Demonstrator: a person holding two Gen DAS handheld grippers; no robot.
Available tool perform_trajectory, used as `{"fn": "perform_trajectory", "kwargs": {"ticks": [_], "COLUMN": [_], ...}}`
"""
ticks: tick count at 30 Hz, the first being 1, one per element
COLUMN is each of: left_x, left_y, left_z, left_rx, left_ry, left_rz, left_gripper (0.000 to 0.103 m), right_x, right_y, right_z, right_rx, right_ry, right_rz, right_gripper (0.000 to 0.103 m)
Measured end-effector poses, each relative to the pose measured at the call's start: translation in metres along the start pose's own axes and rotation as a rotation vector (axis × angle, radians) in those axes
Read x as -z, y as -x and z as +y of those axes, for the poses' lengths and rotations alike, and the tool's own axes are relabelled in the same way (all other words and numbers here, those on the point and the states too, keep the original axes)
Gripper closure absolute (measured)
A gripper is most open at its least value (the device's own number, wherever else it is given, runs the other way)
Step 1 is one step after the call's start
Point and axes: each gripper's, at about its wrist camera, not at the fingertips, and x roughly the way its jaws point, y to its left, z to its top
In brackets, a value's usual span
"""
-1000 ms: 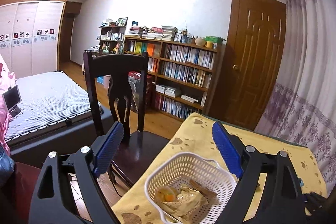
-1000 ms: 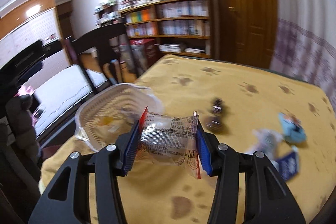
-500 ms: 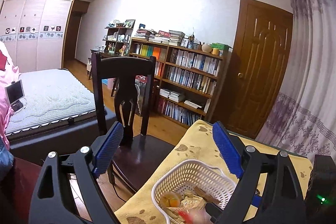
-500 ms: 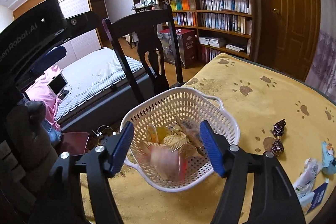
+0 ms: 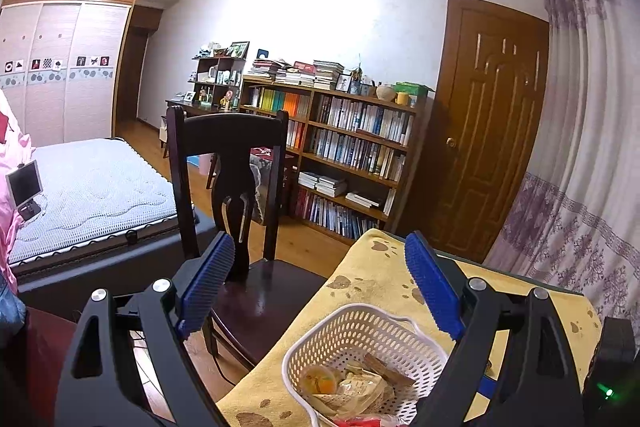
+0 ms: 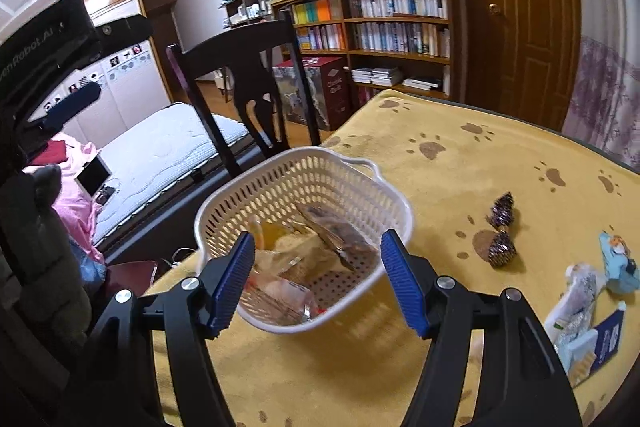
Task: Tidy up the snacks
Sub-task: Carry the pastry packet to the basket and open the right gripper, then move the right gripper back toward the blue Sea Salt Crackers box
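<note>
A white perforated basket (image 6: 224,203) (image 5: 372,323) stands on the yellow paw-print tablecloth (image 6: 448,163) and holds several snack packets. A clear packet with red edges (image 6: 280,297) lies at the basket's near side. My right gripper (image 6: 318,283) hangs open just above the basket's near rim, holding nothing. My left gripper (image 5: 320,291) is open and empty, held higher, above the table's left edge. Two dark wrapped candies (image 6: 501,231) and several white and blue packets (image 6: 588,303) lie on the cloth to the right.
A dark wooden chair (image 5: 228,195) stands against the table's left side. Behind it are a bed (image 5: 88,187), a bookshelf (image 5: 344,155) and a brown door (image 5: 488,131). Curtains (image 5: 580,187) hang on the right.
My right gripper carried the clear packet over the basket, opened, and the packet now lies inside. The left gripper has tilted slightly upward and stayed open.
</note>
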Motion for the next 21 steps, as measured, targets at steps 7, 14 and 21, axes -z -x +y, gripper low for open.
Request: {"fn": "perform_trajectory", "kwargs": {"ticks": [7, 14, 21], "left_x": [0.001, 0.001, 0.004], "left_y": [0.002, 0.004, 0.004], "left_z": [-0.004, -0.007, -0.014], "left_rx": [0.010, 0.019, 0.032], "left_ry": [-0.012, -0.021, -0.044], "left_rz": [0.000, -0.001, 0.002], "left_gripper": [0.014, 0.014, 0.014], "right_x": [0.010, 0.027, 0.044], "right_y": [0.010, 0.022, 0.029], "right_z": [-0.028, -0.074, -0.122], "right_rx": [0.057, 0.198, 0.188], "right_ry": [-0.078, -0.174, -0.296], "right_rz": [-0.001, 0.009, 0.030], "right_gripper": [0.037, 0.037, 0.037]}}
